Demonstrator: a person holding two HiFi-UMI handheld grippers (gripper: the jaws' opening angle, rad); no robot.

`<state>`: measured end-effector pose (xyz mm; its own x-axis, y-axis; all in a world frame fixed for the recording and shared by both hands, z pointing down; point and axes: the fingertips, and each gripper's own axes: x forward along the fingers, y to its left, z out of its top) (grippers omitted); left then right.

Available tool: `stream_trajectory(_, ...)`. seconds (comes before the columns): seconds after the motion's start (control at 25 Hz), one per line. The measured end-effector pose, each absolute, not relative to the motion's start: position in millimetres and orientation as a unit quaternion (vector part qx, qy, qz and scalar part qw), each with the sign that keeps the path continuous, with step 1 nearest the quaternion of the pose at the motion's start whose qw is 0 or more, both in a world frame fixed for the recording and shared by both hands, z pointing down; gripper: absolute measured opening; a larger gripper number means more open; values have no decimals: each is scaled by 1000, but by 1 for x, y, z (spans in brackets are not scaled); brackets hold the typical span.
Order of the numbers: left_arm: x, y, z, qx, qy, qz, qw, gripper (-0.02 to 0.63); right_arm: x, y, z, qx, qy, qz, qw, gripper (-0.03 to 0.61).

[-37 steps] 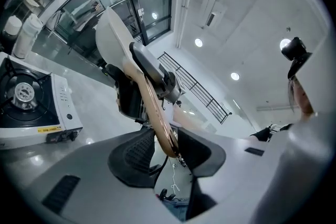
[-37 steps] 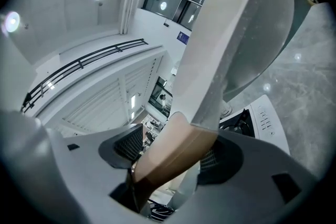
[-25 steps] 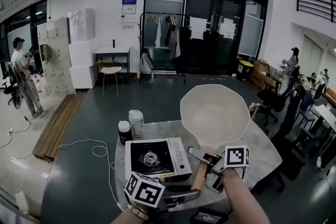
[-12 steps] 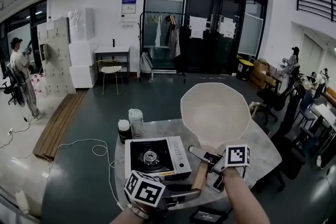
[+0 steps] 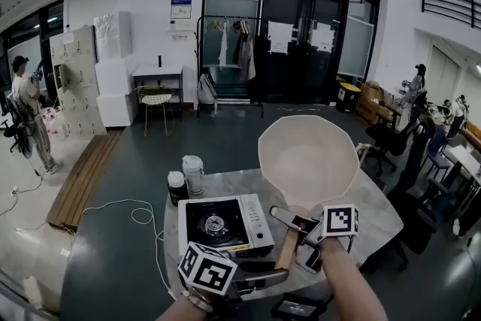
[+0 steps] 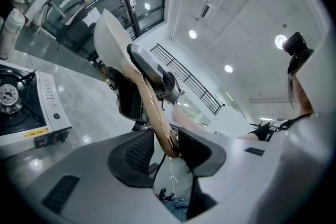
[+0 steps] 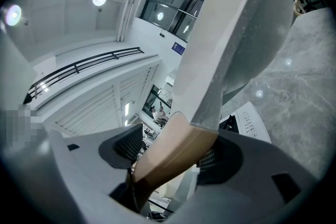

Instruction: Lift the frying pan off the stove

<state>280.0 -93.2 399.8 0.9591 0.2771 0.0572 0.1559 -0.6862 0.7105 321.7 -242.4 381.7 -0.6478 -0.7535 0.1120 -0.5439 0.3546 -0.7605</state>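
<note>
Steeply tilted, the frying pan (image 5: 308, 158) points away, handle (image 5: 286, 252) nearest.

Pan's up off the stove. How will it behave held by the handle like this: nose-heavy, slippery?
Likely nose-heavy: the frying pan carries its wide bowl far beyond the wooden handle, so it may droop. Probably stiff: nothing bends between the left gripper and right gripper. The smooth handle could twist in the fingers.
</note>
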Motion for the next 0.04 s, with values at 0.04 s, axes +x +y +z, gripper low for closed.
stream_trajectory(0.04,279,-94,399,915,119,80,377,153,322,-243,382,-402,813,-403,128,316)
